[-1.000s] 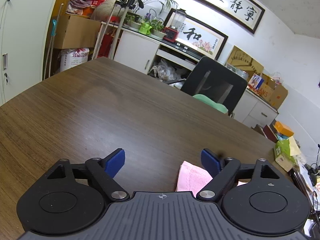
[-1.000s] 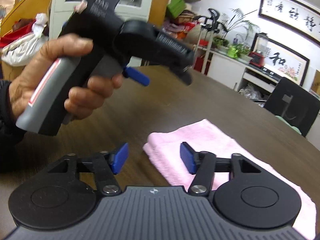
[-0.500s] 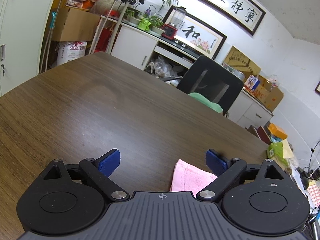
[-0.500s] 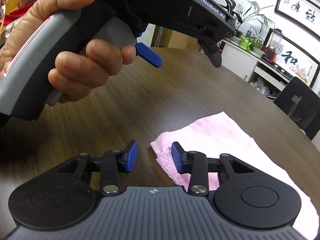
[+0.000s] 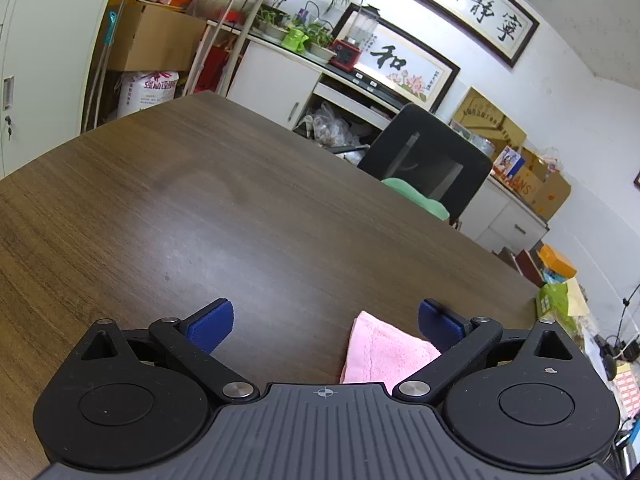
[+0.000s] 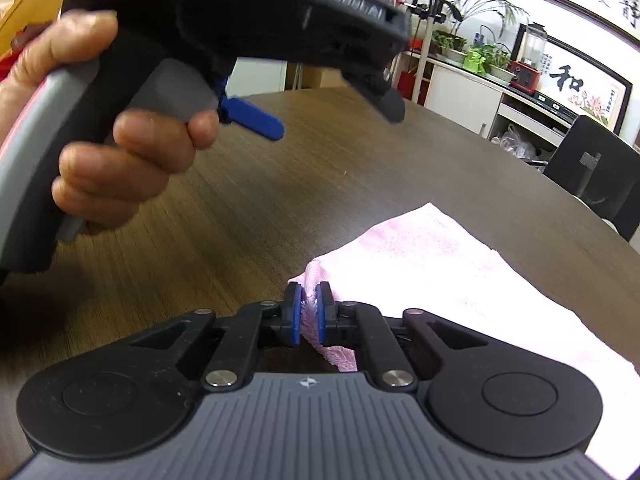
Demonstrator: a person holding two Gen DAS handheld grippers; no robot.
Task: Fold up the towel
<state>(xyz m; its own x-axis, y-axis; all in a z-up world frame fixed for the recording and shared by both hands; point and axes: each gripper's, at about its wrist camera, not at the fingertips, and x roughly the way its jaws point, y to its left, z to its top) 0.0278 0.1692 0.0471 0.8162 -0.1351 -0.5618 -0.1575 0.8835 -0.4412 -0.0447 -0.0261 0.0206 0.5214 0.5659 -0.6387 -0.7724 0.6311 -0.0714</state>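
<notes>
The table (image 5: 248, 216) is dark brown wood-grain laminate with a rounded edge, and everything else can be placed from it. Beyond its far left edge stand a pale metal cabinet (image 5: 44, 40), a cardboard box (image 5: 160, 40) and a printed white sack (image 5: 146, 90). Behind the far edge runs a white sideboard (image 5: 276, 80) carrying potted plants (image 5: 296, 36) and a red-based blender (image 5: 354, 40), with two framed calligraphy panels (image 5: 452, 12) on the wall above. At the table's far right side sits a black mesh office chair (image 5: 428, 164) with a green cushion, and more boxes beyond it.

The left gripper (image 5: 326, 326) hangs over the table with its blue ribbed pads spread wide and nothing between them; a fuzzy corner of the pink terry towel (image 5: 384, 352) lies just inside its right pad. In the right wrist view the person's left hand (image 6: 120, 152) wraps the grey handle of that gripper above the table's left part.

The towel (image 6: 460, 272) lies flat on the table's right part, soft and looped in texture. The right gripper (image 6: 307, 314) has its blue pads nearly together, pinching the towel's near-left corner, which bunches up between them. Half a second ago those pads stood apart on either side of that corner; the left gripper's pads have spread a little wider too.
</notes>
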